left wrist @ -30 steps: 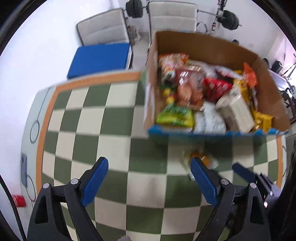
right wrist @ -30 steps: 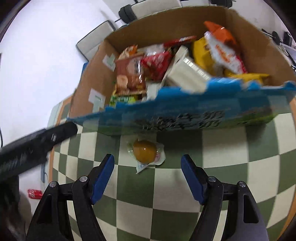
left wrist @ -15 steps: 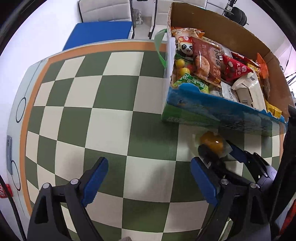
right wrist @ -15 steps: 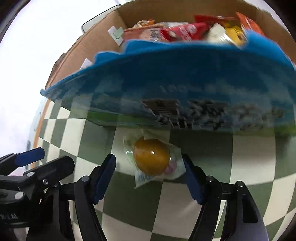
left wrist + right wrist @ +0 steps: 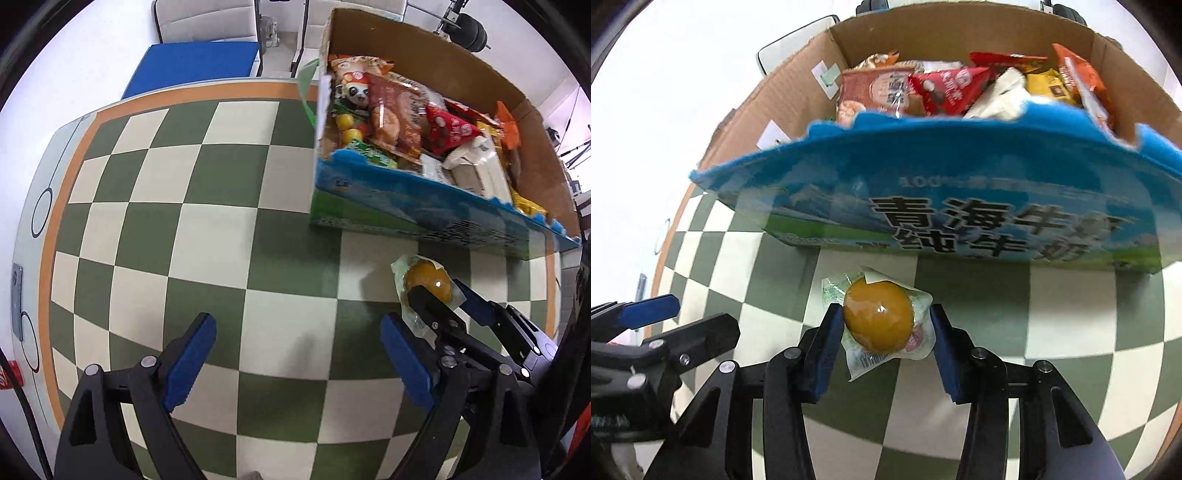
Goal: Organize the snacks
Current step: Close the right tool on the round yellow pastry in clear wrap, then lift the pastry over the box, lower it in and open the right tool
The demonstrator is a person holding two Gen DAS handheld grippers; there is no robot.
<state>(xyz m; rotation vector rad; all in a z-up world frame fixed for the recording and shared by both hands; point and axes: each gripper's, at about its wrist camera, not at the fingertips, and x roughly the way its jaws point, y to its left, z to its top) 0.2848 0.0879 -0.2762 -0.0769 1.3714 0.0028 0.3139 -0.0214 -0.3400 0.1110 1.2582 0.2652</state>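
A clear packet with a round orange-yellow snack [image 5: 877, 321] lies on the checkered table just in front of the cardboard box [image 5: 960, 218]. My right gripper [image 5: 884, 325] has closed around the packet, its blue pads against both sides. The packet also shows in the left wrist view [image 5: 428, 282] with the right gripper's fingers on it. The box [image 5: 406, 218] holds several snack bags. My left gripper [image 5: 299, 354] is open and empty over the table, left of the packet.
The table has a green and cream checkered top with an orange border [image 5: 221, 90]. A blue-cushioned chair [image 5: 192, 66] and white chairs stand beyond the far edge. The box's printed front wall stands right behind the packet.
My right gripper moved forward to the packet and closed its fingers on it. My left gripper shifted so the box sits farther to the upper right in its view.
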